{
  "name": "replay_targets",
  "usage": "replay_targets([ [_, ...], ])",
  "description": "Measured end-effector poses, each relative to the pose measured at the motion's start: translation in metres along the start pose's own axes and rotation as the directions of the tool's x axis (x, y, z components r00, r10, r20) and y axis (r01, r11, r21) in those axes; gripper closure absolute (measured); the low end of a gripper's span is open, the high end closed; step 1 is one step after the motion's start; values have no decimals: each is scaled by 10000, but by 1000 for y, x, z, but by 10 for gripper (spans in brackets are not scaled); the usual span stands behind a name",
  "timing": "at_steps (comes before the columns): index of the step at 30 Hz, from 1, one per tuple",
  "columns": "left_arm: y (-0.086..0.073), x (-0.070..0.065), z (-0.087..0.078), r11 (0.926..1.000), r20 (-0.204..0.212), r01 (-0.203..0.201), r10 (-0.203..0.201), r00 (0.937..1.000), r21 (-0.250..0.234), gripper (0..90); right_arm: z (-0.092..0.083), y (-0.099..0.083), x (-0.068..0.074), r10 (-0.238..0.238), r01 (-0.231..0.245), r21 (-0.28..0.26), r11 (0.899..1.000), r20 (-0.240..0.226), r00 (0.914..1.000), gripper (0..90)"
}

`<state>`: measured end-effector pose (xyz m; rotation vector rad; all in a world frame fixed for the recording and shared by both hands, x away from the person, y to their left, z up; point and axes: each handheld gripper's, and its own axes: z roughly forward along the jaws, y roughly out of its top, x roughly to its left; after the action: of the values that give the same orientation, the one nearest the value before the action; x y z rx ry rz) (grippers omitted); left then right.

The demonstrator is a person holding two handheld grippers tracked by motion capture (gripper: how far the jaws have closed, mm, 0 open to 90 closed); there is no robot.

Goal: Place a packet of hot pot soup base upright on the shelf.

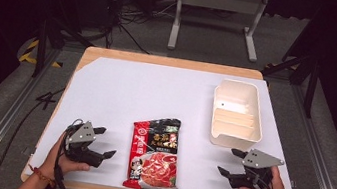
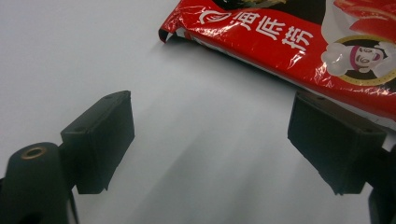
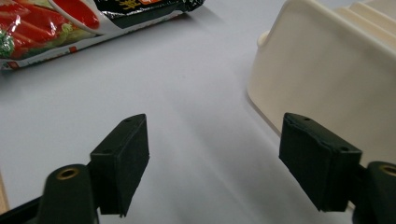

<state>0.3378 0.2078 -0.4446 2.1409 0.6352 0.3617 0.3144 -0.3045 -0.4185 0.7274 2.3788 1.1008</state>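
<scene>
Packet (image 1: pixel 155 154) lies flat at the table's (image 1: pixel 111 54) near-centre edge, on the white sheet (image 1: pixel 121 92): red and black, Chinese print reading 海底捞, chef logo, hotpot photo. Left gripper (image 1: pixel 105 141) just left of it, jaws wide, empty. Right gripper (image 1: pixel 230 163) jaws wide, empty, beside the cream bin (image 1: pixel 237 114).

You have one red food packet (image 1: pixel 155 154) at lower centre of the frame, one cream plastic bin (image 1: pixel 237 114) at right, and two hand-held grippers: left gripper (image 1: pixel 105 141), right gripper (image 1: pixel 227 161).
</scene>
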Motion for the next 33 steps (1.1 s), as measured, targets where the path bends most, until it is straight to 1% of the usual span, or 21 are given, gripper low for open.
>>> replay_targets([
  [3, -1, 0, -1, 9999, -48, 98, -98, 9999, 38, 141, -1, 3, 0, -49, 49, -15, 10000, 10, 10000, 242],
  [4, -2, -1, -3, 9999, -50, 123, -123, 9999, -26, 137, -1, 5, 2, -138, 137, -51, 9999, -119, 9998, 298],
  [6, -3, -1, -4, 9999, -60, 170, -171, 9998, -27, 137, -2, 7, 3, -183, 183, -16, 9998, -148, 9997, 310],
  [8, -5, -1, -6, 9998, -58, 216, -216, 9997, -12, 135, -1, 15, 6, -307, 306, -38, 9995, -284, 9991, 339],
  [9, -5, -1, -6, 9998, -58, 216, -216, 9997, -12, 135, 1, 20, 8, -397, 397, -30, 9992, -230, 9989, 339],
  [10, -7, -1, -6, 9997, -89, 251, -251, 9996, 38, 135, 2, 25, 10, -469, 465, -108, 9989, -361, 9982, 341],
  [13, -8, -2, -8, 9997, -29, 263, -263, 9997, -11, 134, 9, 38, 13, -657, 653, -80, 9978, -544, 9964, 341],
  [16, -7, -2, -7, 9996, -8, 282, -282, 9996, -8, 132, 22, 55, 17, -996, 997, -7, 9950, -655, 9929, 322],
  [17, -7, -1, -7, 9998, -44, 217, -217, 9998, 43, 131, 27, 60, 18, -1003, 1011, 107, 9948, -617, 9930, 318],
  [19, -7, -1, -5, 9997, -96, 224, -222, 9997, 135, 130, 39, 68, 21, -1098, 1130, 302, 9931, -907, 9898, 317],
  [20, -7, -1, -5, 9997, -96, 224, -222, 9997, 135, 130, 39, 68, 21, -1098, 1130, 302, 9931, -907, 9898, 317],
  [21, -7, -1, -5, 9996, -60, 245, -244, 9997, 144, 130, 54, 78, 24, -1295, 1351, 680, 9885, -815, 9882, 312],
  [22, -7, -1, -5, 9996, -55, 226, -225, 9997, 147, 130, 54, 78, 24, -1295, 1351, 680, 9885, -815, 9882, 312],
  [23, -7, -1, -5, 9997, -33, 215, -214, 9998, 149, 130, 60, 82, 25, -1352, 1429, 694, 9873, -1046, 9853, 312],
  [25, -7, -2, -5, 9997, 2, 218, -218, 9998, 142, 130, 75, 93, 26, -1436, 1527, 855, 9846, -1036, 9842, 299],
  [26, -7, -2, -5, 9996, -5, 208, -208, 9998, 164, 130, 81, 98, 26, -1517, 1628, 906, 9825, -1182, 9813, 291],
  [28, -7, -2, -5, 9996, 24, 224, -225, 9997, 169, 130, 95, 108, 26, -1586, 1703, 944, 9809, -1203, 9800, 284],
  [30, -7, -2, -4, 9997, 74, 166, -167, 9998, 188, 130, 107, 117, 26, -1543, 1674, 821, 9825, -1458, 9772, 274],
  [31, -7, -2, -3, 9996, 88, 182, -184, 9998, 211, 130, 114, 121, 26, -1403, 1547, 898, 9839, -1485, 9789, 270],
  [32, -7, -2, -3, 9996, 88, 182, -184, 9998, 211, 130, 121, 124, 27, -1516, 1682, 1048, 9802, -1499, 9770, 253],
  [33, -7, -2, -3, 9996, 114, 136, -139, 9998, 235, 130, 121, 124, 27, -1516, 1682, 1048, 9802, -1499, 9770, 253],
])
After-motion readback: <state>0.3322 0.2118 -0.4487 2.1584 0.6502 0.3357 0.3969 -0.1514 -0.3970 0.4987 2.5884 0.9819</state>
